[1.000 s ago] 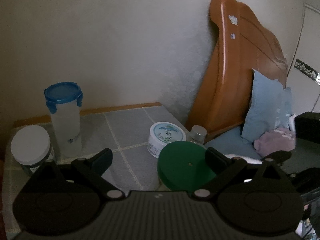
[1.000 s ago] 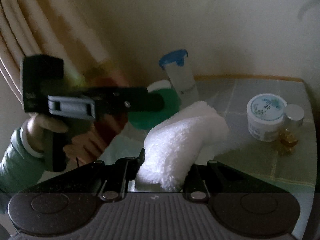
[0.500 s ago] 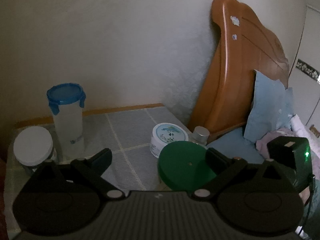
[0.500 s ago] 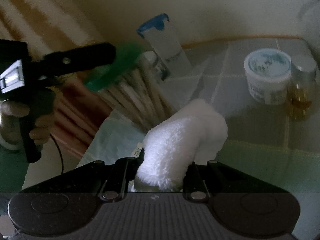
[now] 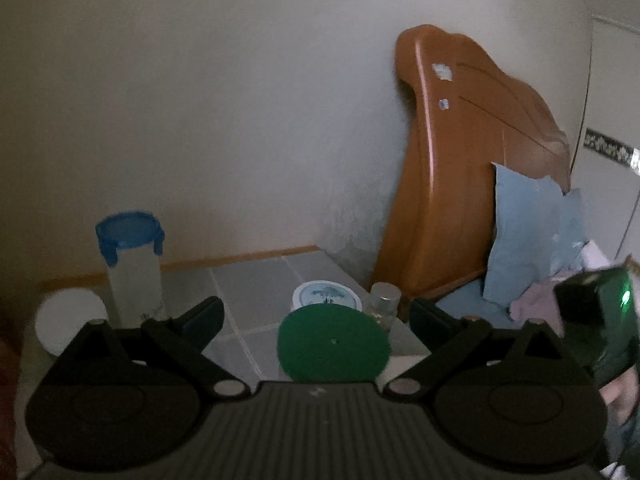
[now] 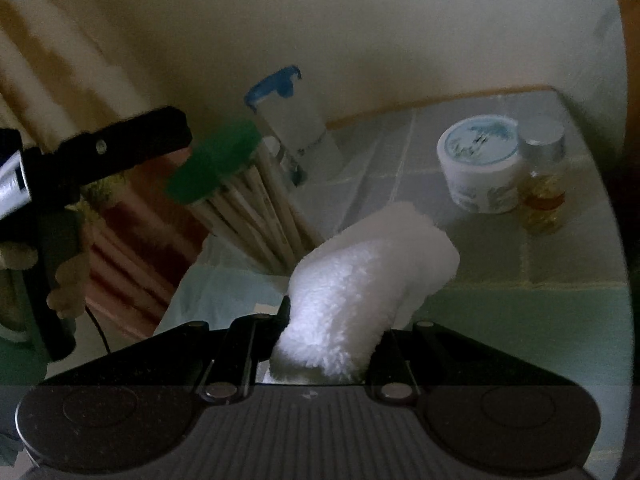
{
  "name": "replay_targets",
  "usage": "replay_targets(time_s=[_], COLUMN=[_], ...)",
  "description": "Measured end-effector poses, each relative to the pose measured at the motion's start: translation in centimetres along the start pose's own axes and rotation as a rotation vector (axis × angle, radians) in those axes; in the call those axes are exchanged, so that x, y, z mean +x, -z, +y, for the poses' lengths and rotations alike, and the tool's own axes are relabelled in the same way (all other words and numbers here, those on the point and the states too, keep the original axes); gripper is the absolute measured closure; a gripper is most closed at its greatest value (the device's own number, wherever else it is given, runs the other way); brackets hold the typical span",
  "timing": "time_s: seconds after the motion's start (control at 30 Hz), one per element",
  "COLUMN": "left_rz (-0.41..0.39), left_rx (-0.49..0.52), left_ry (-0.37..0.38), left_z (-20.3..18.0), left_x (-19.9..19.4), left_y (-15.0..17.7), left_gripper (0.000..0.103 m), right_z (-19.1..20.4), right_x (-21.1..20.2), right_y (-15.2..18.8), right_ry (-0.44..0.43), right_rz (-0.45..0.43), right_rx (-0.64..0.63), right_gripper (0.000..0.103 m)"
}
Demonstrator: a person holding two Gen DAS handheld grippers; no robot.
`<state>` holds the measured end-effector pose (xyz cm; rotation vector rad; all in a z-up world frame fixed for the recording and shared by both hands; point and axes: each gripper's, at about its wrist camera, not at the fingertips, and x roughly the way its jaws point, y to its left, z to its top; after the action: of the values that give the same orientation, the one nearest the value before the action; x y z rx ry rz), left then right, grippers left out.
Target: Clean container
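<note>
A dim bedside corner. A person holds a gripper in each hand over a small nightstand (image 6: 472, 240) covered with a checked cloth.

The left gripper (image 5: 316, 320) grasps a clear container with a green lid (image 5: 333, 347). In the left wrist view the lid fills the gap between the two black fingers; whether both pads truly press its sides is hard to make out, but from the right wrist view the container (image 6: 240, 184) hangs in the air off that gripper, tilted, so it is held. It sits left of the nightstand, clear of the surface.

The right gripper (image 6: 328, 320) is clenched on a folded white fluffy cloth (image 6: 360, 276), which sticks out forward between its fingers, near the container but not touching it.

On the nightstand stand a tall frosted tub with a blue clip lid (image 5: 130, 264), a white-lidded jar (image 5: 70, 320), a low round cream pot (image 5: 326, 296) and a small glass bottle with a silver cap (image 6: 544, 184), the last two just beside each other.

The container looks like light, stiff, smooth plastic, likely slippery under rubbing. Holding it by the lid or across the upper body seems safest, leaving the walls free for the soft, yielding cloth.
</note>
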<state>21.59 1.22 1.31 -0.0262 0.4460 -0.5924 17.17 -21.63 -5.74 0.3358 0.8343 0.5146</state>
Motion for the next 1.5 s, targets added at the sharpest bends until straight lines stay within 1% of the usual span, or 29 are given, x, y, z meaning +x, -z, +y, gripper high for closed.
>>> replay_targets(time_s=[0.07, 0.17, 0.3, 0.43, 0.53, 0.6, 0.67, 0.73, 0.77, 0.8, 0.83, 0.93, 1.07, 1.17, 1.27, 1.43, 1.5], left_rz=[-0.028, -0.056, -0.074, -0.074, -0.065, -0.067, -0.052, -0.044, -0.042, -0.04, -0.037, -0.027, -0.014, -0.002, 0.006, 0.018, 0.029], left_rx=[0.027, 0.036, -0.006, -0.058, -0.066, -0.071, -0.092, -0.102, -0.104, -0.104, -0.106, -0.119, -0.099, -0.087, -0.055, 0.053, 0.078], left_ry=[-0.019, -0.07, -0.148, -0.186, -0.234, -0.25, -0.25, -0.256, -0.263, -0.267, -0.264, -0.248, -0.216, -0.16, -0.08, 0.059, 0.111], left_z=[-1.2, -2.7, -3.8, -4.5, -4.9, -5.0, -4.9, -4.8, -4.7, -4.6, -4.4, -3.7, -2.9, -2.0, -1.0, 0.2, 0.9], left_x=[-0.3, -0.3, 0.5, 1.6, 2.8, 3.3, 3.7, 3.8, 3.8, 3.8, 3.7, 3.4, 3.2, 3.1, 2.6, 2.1, 2.1], left_y=[0.6, 1.7, 3.1, 4.3, 4.9, 5.1, 4.9, 4.9, 4.9, 4.8, 4.8, 4.7, 4.4, 4.1, 3.7, 2.8, 2.6], left_gripper=[0.004, 0.004, 0.004, 0.004, 0.004, 0.004, 0.01, 0.025, 0.028, 0.036, 0.041, 0.041, 0.042, 0.042, 0.042, 0.042, 0.042], right_z=[0.2, 0.6, 0.9, 0.8, 0.7, 0.6, 0.4, 0.4, 0.3, 0.3, 0.2, 0.2, 0.2, 0.2, 0.2, 0.6, 0.8], right_x=[-0.7, -1.9, -3.1, -3.7, -3.6, -3.6, -3.6, -3.8, -3.9, -3.9, -3.9, -3.8, -3.5, -3.4, -3.4, -3.2, -3.2], right_y=[0.1, 0.4, 1.0, 1.3, 1.4, 1.4, 1.4, 1.5, 1.6, 1.5, 1.5, 1.5, 1.4, 1.2, 1.1, 0.5, 0.3], right_ry=[0.01, 0.008, 0.007, 0.012, 0.009, 0.009, 0.008, 0.008, 0.007, 0.007, 0.008, 0.008, 0.009, 0.005, 0.008, 0.015, 0.014], right_rz=[-0.016, -0.039, -0.064, -0.079, -0.082, -0.083, -0.082, -0.083, -0.084, -0.084, -0.084, -0.085, -0.081, -0.079, -0.076, -0.069, -0.07], right_rx=[-0.007, -0.007, -0.008, -0.003, 0.001, 0.004, 0.006, 0.01, 0.011, 0.012, 0.013, 0.014, 0.014, 0.011, 0.007, -0.009, -0.015], right_gripper=[0.084, 0.083, 0.083, 0.083, 0.083, 0.083, 0.083, 0.083, 0.083, 0.083, 0.083, 0.083, 0.084, 0.084, 0.084, 0.084, 0.084])
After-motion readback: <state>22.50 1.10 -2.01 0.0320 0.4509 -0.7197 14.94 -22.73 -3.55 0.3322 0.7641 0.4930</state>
